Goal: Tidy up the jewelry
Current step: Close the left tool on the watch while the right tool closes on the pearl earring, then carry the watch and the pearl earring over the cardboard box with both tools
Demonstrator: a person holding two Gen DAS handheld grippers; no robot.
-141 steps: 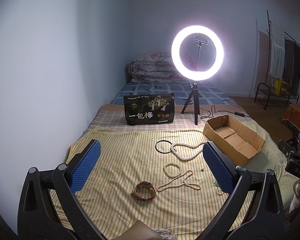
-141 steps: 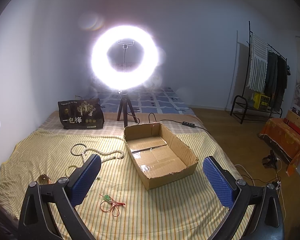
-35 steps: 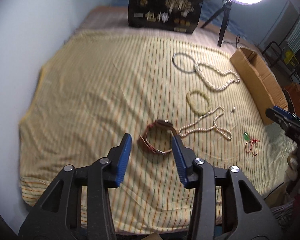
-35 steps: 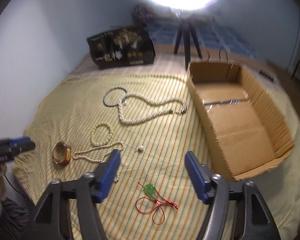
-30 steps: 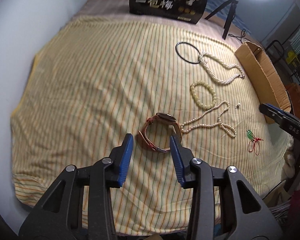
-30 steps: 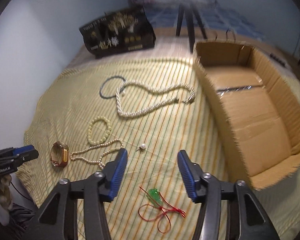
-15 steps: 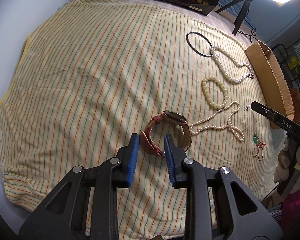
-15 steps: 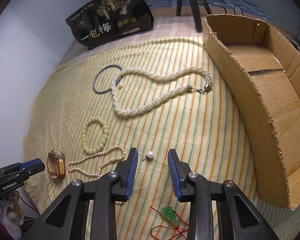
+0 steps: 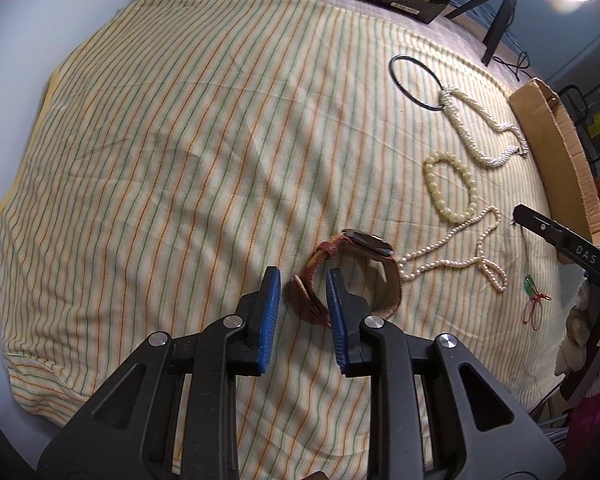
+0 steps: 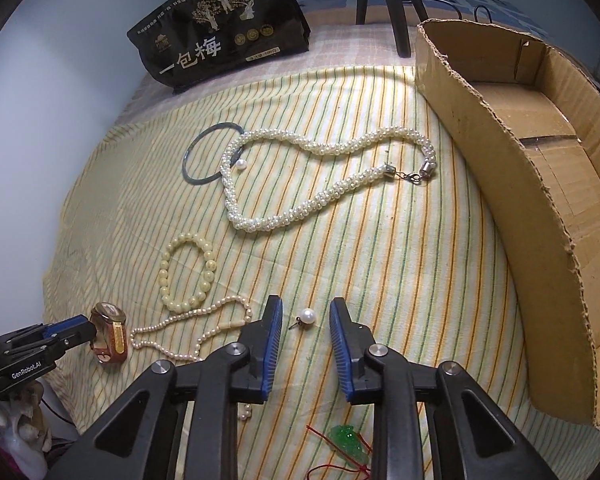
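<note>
A brown-strapped watch [image 9: 364, 240] lies on the striped sheet. My left gripper [image 9: 302, 280] straddles the near loop of its strap; the jaws are closing, and a gap still shows beside the left pad. In the right wrist view a pearl earring [image 10: 307, 315] lies between the blue pads of my right gripper [image 10: 306, 312]. Those jaws are closing too, and neither pad touches the pearl. Around them lie a thin pearl strand [image 10: 188, 320], a cream bead bracelet [image 10: 186, 276], a thick pearl necklace [image 10: 320, 200], a dark bangle [image 10: 196, 156] and a green pendant [image 10: 348, 444] on red cord.
An open cardboard box [image 10: 540, 208] stands on the right side of the bed. A black snack bag [image 10: 220, 32] and the tripod legs [image 10: 380, 0] of a ring light stand at the back. A second loose pearl [image 10: 241, 165] lies by the bangle. The sheet's near edge drops off below both grippers.
Both grippers have sunk closer to the sheet and their jaws have narrowed. The left now brackets the watch strap and the right brackets the pearl earring.
</note>
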